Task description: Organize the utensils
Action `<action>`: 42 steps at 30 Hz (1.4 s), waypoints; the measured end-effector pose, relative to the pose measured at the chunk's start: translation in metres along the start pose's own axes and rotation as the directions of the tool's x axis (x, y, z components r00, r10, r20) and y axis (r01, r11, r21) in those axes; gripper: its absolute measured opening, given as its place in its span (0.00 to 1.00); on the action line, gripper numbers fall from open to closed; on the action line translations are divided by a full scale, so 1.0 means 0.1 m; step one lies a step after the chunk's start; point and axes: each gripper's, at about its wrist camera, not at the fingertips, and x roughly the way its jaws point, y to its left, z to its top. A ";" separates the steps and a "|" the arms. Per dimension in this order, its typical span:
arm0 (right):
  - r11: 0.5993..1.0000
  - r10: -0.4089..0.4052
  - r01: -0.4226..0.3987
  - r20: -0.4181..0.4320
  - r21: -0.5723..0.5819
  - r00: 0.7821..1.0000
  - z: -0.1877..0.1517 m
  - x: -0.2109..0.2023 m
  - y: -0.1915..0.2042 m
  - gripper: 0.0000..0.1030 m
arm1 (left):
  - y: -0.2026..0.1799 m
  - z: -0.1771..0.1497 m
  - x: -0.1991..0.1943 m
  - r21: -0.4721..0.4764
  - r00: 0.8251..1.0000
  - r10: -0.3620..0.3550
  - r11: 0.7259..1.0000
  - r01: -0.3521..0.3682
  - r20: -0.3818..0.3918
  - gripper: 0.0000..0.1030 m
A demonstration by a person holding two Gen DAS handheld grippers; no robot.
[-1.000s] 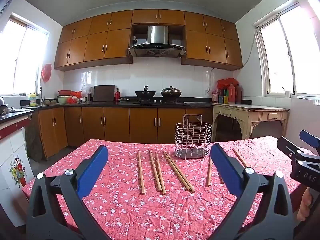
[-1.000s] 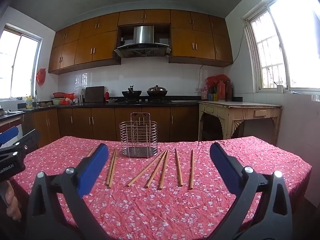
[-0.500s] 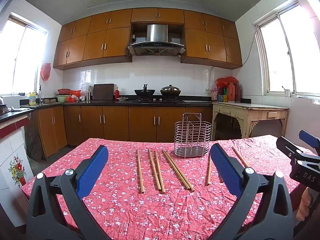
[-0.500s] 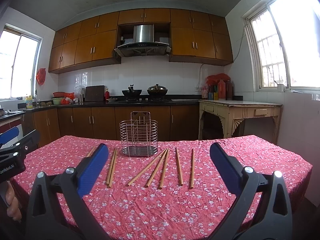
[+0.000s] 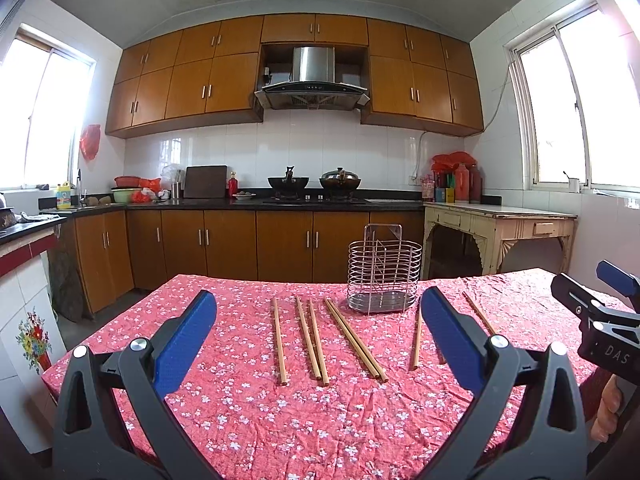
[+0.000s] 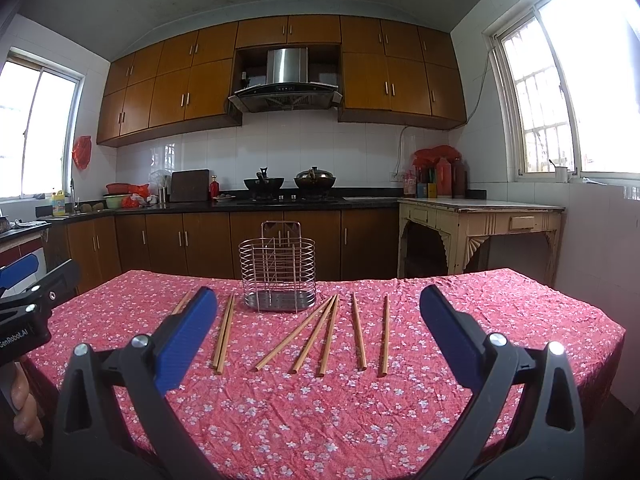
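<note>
Nothing done yet: chopsticks [image 6: 327, 334] all flat on counter [image 6: 360, 420], rack [image 6: 278, 276] empty, both jaws spread, holding nothing.

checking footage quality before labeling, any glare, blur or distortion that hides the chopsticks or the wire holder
Left wrist view: the window is blown out, fisheye bends the cabinets, yet the chopsticks and wire holder look sharp; the left gripper finger hides part of one. Right wrist view: strong window glare at upper right, the tablecloth evenly lit, no motion blur.
</note>
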 end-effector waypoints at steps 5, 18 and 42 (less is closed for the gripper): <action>1.000 0.000 0.000 -0.001 0.000 1.000 -0.02 0.02 0.00 0.96 | -0.02 -0.01 0.00 0.001 1.000 -0.003 1.000 0.003 -0.003 0.98; 1.000 0.000 0.000 -0.003 0.005 1.000 -0.02 0.01 -0.02 0.96 | 0.00 0.03 -0.01 0.002 1.000 -0.005 1.000 0.005 -0.011 0.98; 1.000 -0.001 0.001 -0.004 0.004 1.000 -0.02 0.01 -0.03 0.96 | 0.00 0.03 0.00 -0.003 1.000 -0.006 1.000 0.006 -0.014 0.98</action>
